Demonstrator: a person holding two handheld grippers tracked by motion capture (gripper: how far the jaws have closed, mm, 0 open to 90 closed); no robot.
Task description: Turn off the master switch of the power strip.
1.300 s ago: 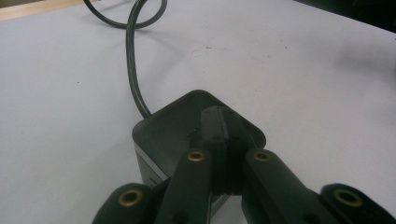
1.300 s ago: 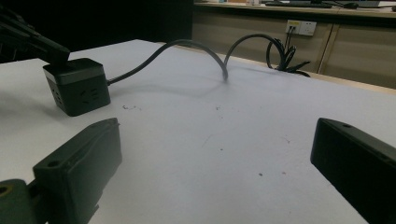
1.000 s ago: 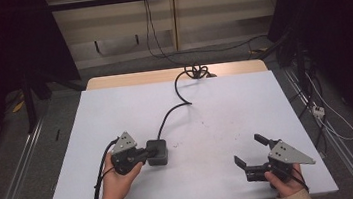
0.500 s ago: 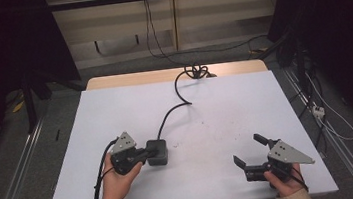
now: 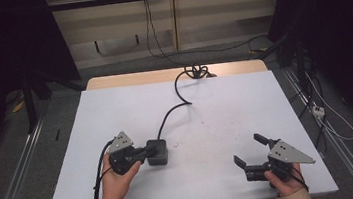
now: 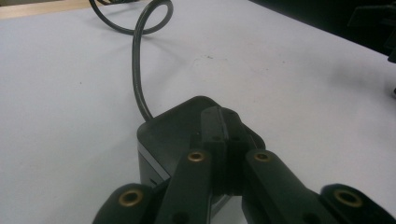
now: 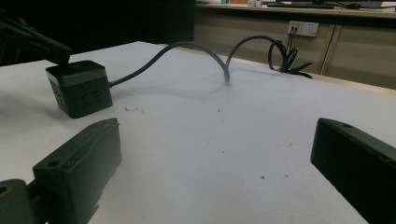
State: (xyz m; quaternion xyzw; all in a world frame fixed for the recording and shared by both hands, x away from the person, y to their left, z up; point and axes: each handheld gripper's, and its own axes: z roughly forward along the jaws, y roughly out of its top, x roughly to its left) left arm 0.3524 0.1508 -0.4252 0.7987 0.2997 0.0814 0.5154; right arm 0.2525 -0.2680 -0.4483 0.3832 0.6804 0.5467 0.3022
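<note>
High view first: a white matte surface point(image 5: 225, 99) carries a black cube-shaped power block point(image 5: 156, 152) toward the person's near left, with nothing else lying around it but a few faint specks and scuffs on the white. A dark round cable point(image 5: 175, 107) leaves the block's far side, snakes across the surface and ends in a loose knot at the wooden far edge point(image 5: 171, 75). The left claw point(image 5: 143, 154) rests its tips on top of the block; in the left gripper view its two jaws stand pressed together over the block's smooth, round-cornered top (they pinch nothing, just lie flat on it). The right claw point(image 5: 252, 152) sits well apart, near the person's right corner, its jaws spread wide with only bare surface between them. From the right gripper view the block point(image 7: 80, 87) shows a paler grey band under its top and small slots in its side face, and a wall socket point(image 7: 302, 28) sits on the beige panel behind.
</note>
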